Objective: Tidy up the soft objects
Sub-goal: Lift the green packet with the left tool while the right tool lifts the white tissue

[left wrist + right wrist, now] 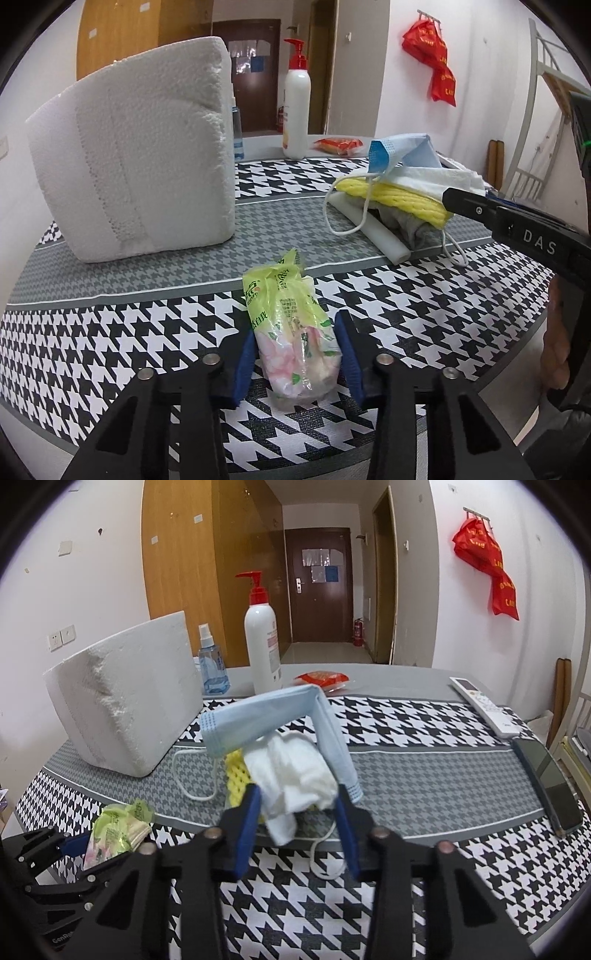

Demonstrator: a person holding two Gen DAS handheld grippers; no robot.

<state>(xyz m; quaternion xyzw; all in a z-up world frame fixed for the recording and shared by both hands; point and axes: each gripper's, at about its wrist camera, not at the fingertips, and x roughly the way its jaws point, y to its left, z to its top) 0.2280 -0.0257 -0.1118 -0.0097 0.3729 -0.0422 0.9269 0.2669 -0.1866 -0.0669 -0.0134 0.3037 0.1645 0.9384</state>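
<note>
In the left wrist view, low centre, the left gripper [295, 354] is clamped on the tissue packet [295, 332], whose long axis runs along the fingers. In the right wrist view, centre, the right gripper [299, 823] pinches the white tissue wad [295, 786] atop the soft pile.

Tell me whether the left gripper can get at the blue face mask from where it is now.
Probably not yet. The left gripper is closed around the tissue pack, and the face mask lies atop the pile the right gripper is already clamping. It would have to let go first.
</note>
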